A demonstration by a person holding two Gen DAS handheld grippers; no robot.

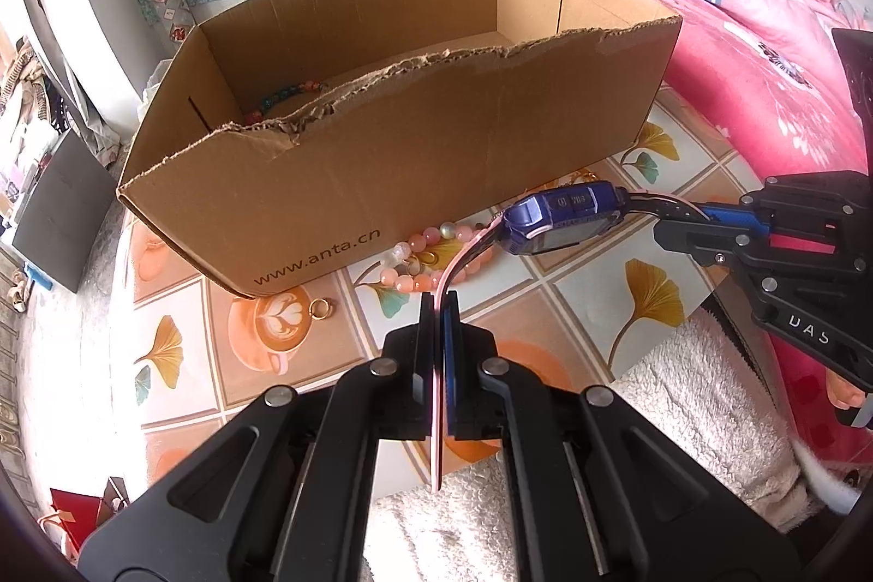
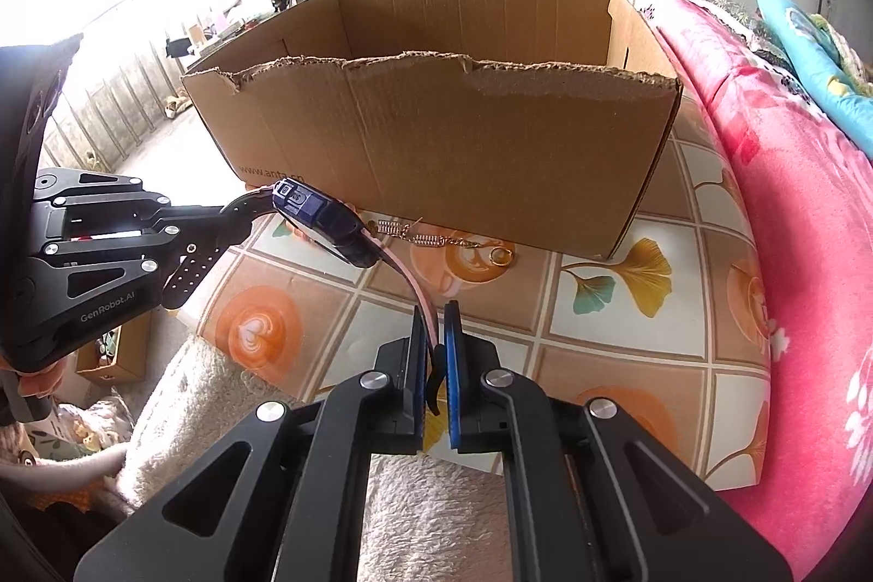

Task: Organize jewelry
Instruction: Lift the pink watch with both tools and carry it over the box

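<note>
Two tongs, left (image 1: 438, 304) and right (image 2: 435, 317), each pinch one watch (image 1: 562, 225) strap.

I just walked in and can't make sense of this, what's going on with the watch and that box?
A person with a gripper in each hand is holding a blue watch in the air by its pink strap. The left gripper pinches one strap end and the right gripper the other. It hangs in front of a torn cardboard box, which already holds a beaded bracelet. A pink bead bracelet, a gold ring and a gold chain still lie on the tablecloth.
</note>
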